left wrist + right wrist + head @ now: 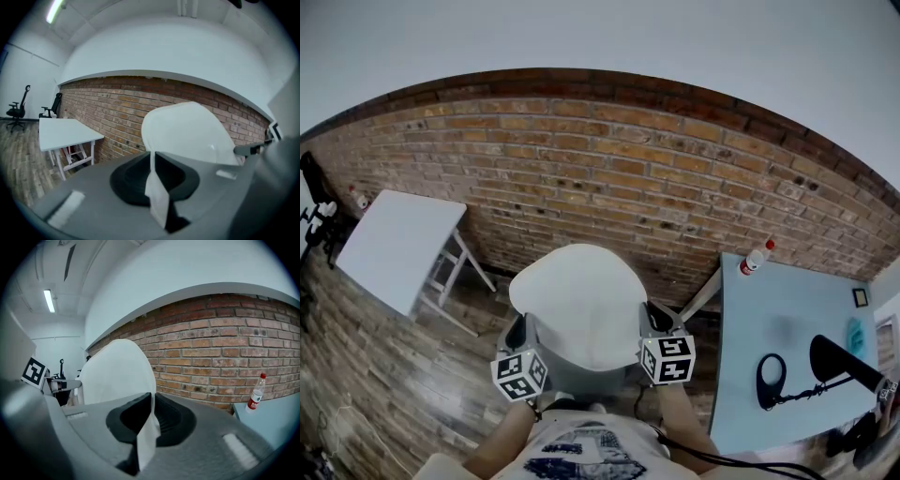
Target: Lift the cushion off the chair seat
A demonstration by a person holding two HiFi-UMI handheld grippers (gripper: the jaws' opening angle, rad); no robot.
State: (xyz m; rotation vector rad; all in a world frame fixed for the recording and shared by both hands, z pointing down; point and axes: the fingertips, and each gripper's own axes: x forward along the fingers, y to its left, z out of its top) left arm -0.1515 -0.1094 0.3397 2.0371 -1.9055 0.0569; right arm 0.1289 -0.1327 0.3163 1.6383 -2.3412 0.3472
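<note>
white rounded fabric cushion (581, 300) held near upright, side edges pinched in left tool (518, 335) and right tool (653, 319), above grey chair seat (574, 382).

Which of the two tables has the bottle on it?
The pale blue table on the right: the red-capped bottle stands at its far corner. The other, white table is on the left.

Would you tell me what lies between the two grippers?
The white cushion, its edges pinched by the left gripper and right gripper; the head view shows it.
</note>
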